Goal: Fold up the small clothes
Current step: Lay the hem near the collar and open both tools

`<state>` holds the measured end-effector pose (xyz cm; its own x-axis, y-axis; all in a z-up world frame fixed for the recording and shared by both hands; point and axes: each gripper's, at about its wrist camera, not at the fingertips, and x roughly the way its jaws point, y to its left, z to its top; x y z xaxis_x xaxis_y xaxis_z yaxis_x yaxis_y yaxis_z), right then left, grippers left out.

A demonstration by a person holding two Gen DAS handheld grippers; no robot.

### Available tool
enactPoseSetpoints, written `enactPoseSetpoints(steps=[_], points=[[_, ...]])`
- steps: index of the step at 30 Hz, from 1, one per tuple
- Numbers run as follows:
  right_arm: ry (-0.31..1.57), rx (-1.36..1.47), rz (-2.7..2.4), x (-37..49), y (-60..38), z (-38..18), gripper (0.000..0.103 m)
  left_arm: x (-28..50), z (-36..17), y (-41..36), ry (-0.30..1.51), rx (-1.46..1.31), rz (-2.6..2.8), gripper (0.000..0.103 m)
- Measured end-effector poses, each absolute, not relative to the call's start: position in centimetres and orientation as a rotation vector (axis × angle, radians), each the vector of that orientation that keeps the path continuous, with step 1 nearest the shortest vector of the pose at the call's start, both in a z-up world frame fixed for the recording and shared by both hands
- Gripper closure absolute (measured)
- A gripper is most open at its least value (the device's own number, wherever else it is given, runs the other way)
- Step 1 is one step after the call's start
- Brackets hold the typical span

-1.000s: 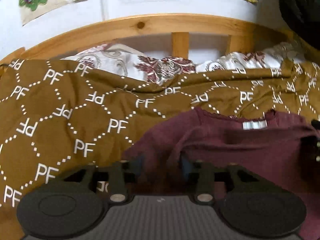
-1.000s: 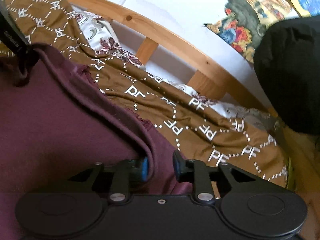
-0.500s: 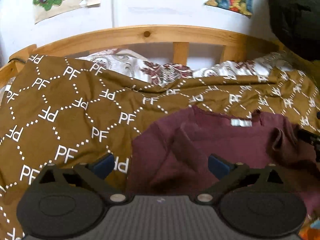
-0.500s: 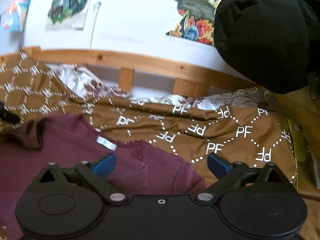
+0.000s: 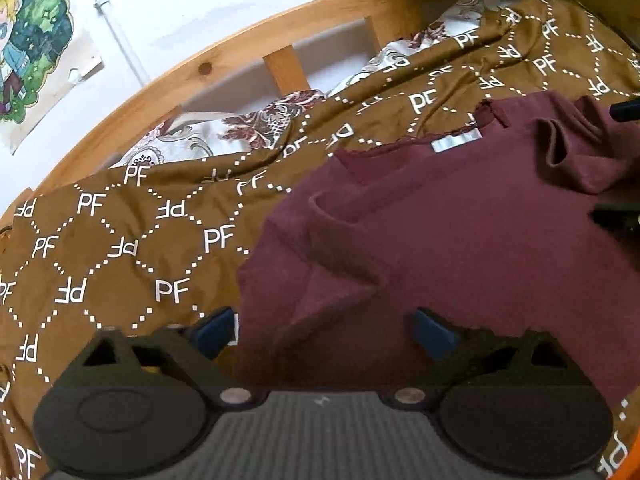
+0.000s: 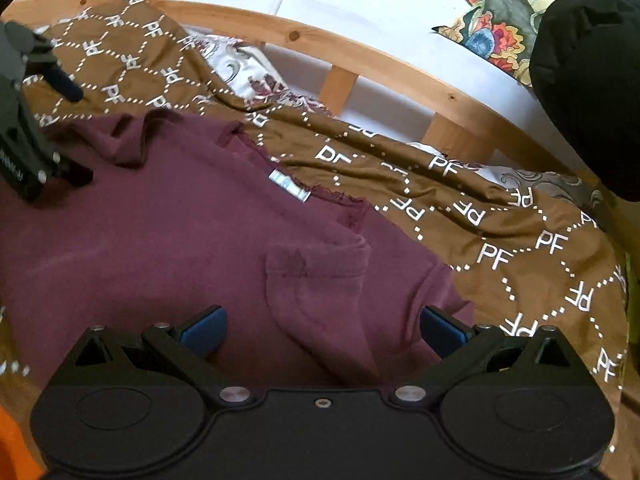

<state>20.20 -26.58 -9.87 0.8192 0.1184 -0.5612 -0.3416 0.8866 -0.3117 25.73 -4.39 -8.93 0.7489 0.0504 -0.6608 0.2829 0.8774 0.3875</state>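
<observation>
A maroon shirt [image 5: 460,232] is spread on a brown blanket [image 5: 120,240] printed with white "PF" letters, on a bed with a wooden frame [image 6: 360,56]. Its neckline label [image 6: 289,186] is turned toward the frame, and a sleeve [image 6: 316,280] is folded over the body. The left tongs [image 5: 324,326] are held wide open above the shirt's left edge, nothing gripped. The right tongs [image 6: 322,330] are likewise spread apart over the folded sleeve, empty. A patterned pillow [image 5: 208,136] is seen under the blanket's far edge
</observation>
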Motion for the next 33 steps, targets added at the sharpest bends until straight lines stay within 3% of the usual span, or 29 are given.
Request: enactPoseSetpoints(steps=[1,2,6,7,11,26,33], points=[[0.547,-0.416,0.237,20.4,-26.5,-9.9,0.002,25.9,-8.8,-4.2,0.721,0.489,-0.125,0.027],[0.527,-0.423,0.222,20.5,-26.4,-9.9,0.01,26.1,-8.8,-4.0,0.722,0.486,-0.11,0.033],[0.529,-0.463,0.215,21.3,-26.4,-10.4,0.047,26.9,-8.7,-3.0,0.733,0.447,-0.074,0.08],[0.54,-0.455,0.222,21.5,-26.5,-10.5,0.052,27.1,-8.7,-2.7,0.733,0.43,-0.063,0.09],[0.524,-0.424,0.202,21.6,-27.0,-10.1,0.101,27.6,-7.7,-1.3,0.697,0.32,-0.039,0.098],[0.361,-0.229,-0.079,22.1,-33.2,-6.7,0.103,27.4,-5.3,0.4,0.459,0.164,-0.016,0.098],[0.348,-0.232,-0.112,22.1,-33.5,-6.9,0.103,28.3,-6.3,0.9,0.508,0.148,0.003,0.098]])
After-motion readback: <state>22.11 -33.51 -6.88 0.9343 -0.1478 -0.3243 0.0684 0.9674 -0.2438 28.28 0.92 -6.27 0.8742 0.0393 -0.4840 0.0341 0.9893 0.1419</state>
